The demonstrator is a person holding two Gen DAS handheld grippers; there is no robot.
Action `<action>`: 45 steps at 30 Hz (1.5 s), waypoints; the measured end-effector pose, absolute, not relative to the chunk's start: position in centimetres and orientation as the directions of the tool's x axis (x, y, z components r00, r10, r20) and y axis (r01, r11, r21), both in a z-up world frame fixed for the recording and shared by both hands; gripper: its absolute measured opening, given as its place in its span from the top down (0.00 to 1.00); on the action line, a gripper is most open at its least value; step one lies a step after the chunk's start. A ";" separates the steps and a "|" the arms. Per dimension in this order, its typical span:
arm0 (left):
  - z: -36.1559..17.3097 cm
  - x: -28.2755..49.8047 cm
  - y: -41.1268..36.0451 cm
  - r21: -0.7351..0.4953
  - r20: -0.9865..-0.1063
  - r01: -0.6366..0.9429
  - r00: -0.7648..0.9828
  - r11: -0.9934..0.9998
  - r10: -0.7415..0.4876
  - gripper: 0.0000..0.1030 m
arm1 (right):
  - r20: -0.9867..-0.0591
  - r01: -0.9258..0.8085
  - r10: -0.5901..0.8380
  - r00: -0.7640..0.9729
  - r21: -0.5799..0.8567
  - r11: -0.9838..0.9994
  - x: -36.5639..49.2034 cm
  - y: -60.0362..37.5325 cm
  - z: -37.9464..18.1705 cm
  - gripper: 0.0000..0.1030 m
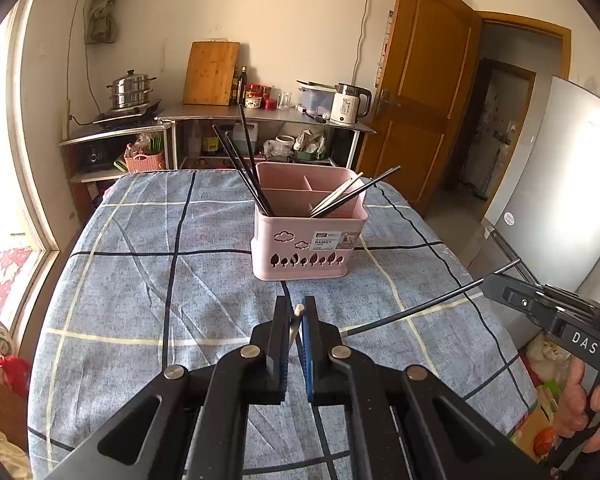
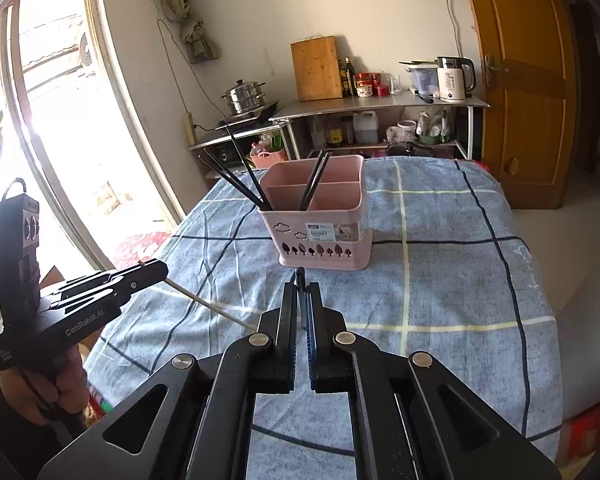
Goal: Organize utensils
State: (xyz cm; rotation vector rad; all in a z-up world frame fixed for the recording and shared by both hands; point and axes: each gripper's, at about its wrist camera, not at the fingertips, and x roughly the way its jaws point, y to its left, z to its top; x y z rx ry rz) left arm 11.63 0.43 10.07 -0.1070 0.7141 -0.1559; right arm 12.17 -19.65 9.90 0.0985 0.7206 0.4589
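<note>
Two wrist fisheye views, both low over the table and facing the kitchen wall.

Left wrist view looking forward along the left gripper, pink basket near and central, right gripper entering from the right edge. Right wrist view looking along the right gripper, same basket slightly further ahead, left gripper at the left edge. Shared by both: basket, checked tablecloth, steel shelf, wooden door.

Matt plastic, woven cloth

The pink basket looks like smooth matt plastic; the checked tablecloth is rough woven cloth; the chopsticks are glossy black.
</note>
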 end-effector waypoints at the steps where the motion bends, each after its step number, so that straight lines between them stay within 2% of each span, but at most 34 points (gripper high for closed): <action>1: 10.0 11.3 0.4 -0.150 -0.643 0.106 0.745 0.983 -0.178 0.95 | -0.617 -0.368 0.434 0.656 0.242 0.898 12.1 -19.7 9.7 0.96; 16: 9.9 10.5 0.2 -0.146 -0.650 0.102 0.740 0.984 -0.173 0.95 | -0.607 -0.381 0.443 0.660 0.238 0.894 12.2 -19.3 9.6 0.97; 30: 13.4 12.6 -0.4 -0.123 -0.604 0.143 0.775 0.982 -0.188 0.96 | -0.546 -0.430 0.462 0.699 0.196 0.882 13.3 -18.1 12.6 1.00; 38: 12.6 12.9 -0.3 -0.134 -0.617 0.142 0.763 0.981 -0.195 0.96 | -0.579 -0.407 0.451 0.679 0.214 0.888 14.3 -18.6 10.9 1.00; 43: 12.5 12.9 -0.1 -0.139 -0.615 0.141 0.763 0.980 -0.197 0.96 | -0.643 -0.350 0.447 0.621 0.283 0.893 16.5 -19.6 8.0 1.00; 45: 12.5 13.1 0.0 -0.141 -0.615 0.140 0.763 0.980 -0.197 0.96 | -0.668 -0.325 0.434 0.605 0.291 0.900 17.5 -19.9 6.6 0.94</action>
